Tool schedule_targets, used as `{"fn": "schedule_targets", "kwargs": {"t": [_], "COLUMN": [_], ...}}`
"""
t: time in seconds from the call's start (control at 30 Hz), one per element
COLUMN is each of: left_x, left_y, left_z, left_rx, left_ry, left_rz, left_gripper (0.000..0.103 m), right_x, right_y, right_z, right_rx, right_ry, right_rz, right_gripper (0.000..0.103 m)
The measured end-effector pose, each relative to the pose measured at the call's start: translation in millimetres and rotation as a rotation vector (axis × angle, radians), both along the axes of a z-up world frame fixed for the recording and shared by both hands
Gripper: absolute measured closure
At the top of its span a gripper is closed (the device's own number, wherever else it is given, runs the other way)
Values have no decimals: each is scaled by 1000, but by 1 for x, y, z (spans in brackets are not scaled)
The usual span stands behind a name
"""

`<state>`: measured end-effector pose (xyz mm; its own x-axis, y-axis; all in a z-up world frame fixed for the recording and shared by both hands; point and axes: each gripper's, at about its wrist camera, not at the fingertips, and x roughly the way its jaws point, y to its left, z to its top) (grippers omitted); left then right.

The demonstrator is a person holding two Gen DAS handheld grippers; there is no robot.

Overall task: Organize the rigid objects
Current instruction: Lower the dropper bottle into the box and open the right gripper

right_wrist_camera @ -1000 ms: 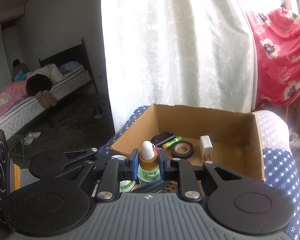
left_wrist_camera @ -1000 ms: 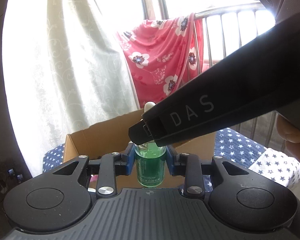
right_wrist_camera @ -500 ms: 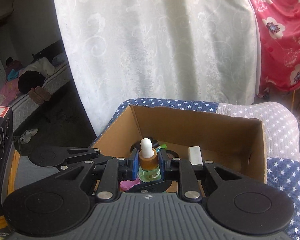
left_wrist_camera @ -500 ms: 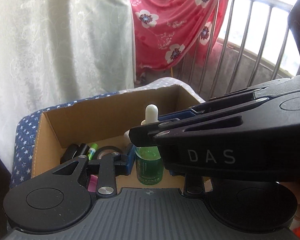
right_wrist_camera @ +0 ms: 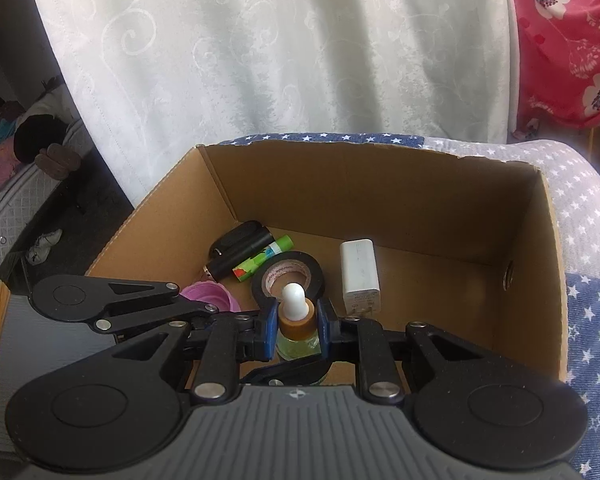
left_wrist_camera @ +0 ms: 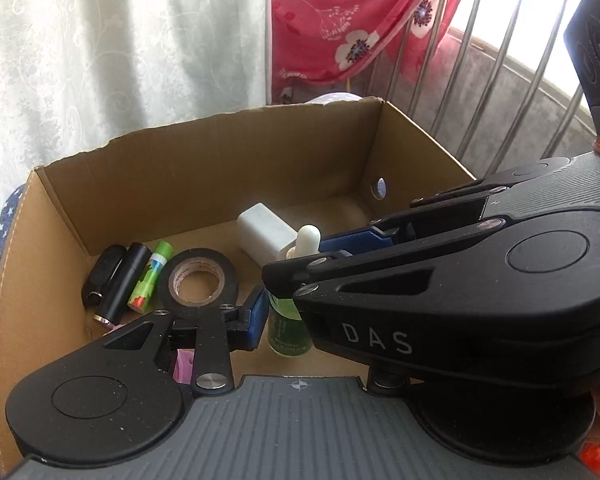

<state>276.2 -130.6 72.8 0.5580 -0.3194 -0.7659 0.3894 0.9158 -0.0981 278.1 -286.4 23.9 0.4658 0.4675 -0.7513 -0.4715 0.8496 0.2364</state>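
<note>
- Dropper bottle (left_wrist_camera: 286, 326), left wrist view: green glass, white rubber bulb, upright and low over the near part of the cardboard box (left_wrist_camera: 204, 168). Whether its base touches the floor of the box cannot be told.
- The left gripper (left_wrist_camera: 278, 322) has the bottle's body between its fingers and its jaws are opening. Only the left blue pad is visible, just beside the glass; the right gripper (left_wrist_camera: 316, 246) crosses in front and hides the other, so contact cannot be confirmed here.
- Already in the box: a black tape roll (left_wrist_camera: 198, 282), a white charger (left_wrist_camera: 264, 236), a green tube (left_wrist_camera: 150, 276) and two dark items at the left.
- Right wrist view: the right gripper (right_wrist_camera: 296, 322) is clamped on the bottle's brown collar (right_wrist_camera: 296, 320), both blue pads pressed to it, jaws narrow. The bulb stands up between the fingers, in front of the tape roll (right_wrist_camera: 288, 276).
- A pink lid-like thing (right_wrist_camera: 208, 296) lies to the left, the charger (right_wrist_camera: 360, 276) to the right.
- Judgement on the step: the bottle is being set down in the box. It would go best lowered straight and kept upright onto the bare cardboard between tape roll and charger, with the right grip released only once the base rests flat.
- Glass is slippery and top-heavy with the dropper. Letting go of both grips together risks tipping it onto the tape roll.
</note>
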Motion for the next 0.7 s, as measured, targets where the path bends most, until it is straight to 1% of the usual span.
{"fn": "schedule_targets", "kwargs": {"t": [0.1, 0.2, 0.3, 0.37, 0.4, 0.57, 0.7], "left_x": [-4, -8, -10, -14, -17, -39, -68], "left_y": [2, 4, 3, 3, 4, 11, 26], "left_z": [0, 1, 5, 9, 11, 29, 47], "left_rx": [3, 7, 14, 15, 15, -3, -40], "left_ry": [2, -7, -30, -51, -62, -122, -183], "left_rz": [-5, -9, -7, -7, -5, -5, -8], "left_gripper": [66, 62, 55, 47, 47, 44, 41], "right_x": [1, 2, 0, -6, -9, -30, -65], "right_y": [5, 7, 6, 5, 4, -15, -41], "right_z": [-3, -6, -4, 2, 5, 34, 58], "right_rx": [-37, -42, -47, -54, -50, 26, 142], "right_ry": [-8, 8, 14, -12, -23, -71, -102], "right_rz": [6, 8, -2, -10, -14, -59, -105], "right_gripper": [80, 80, 79, 79, 79, 78, 78]}}
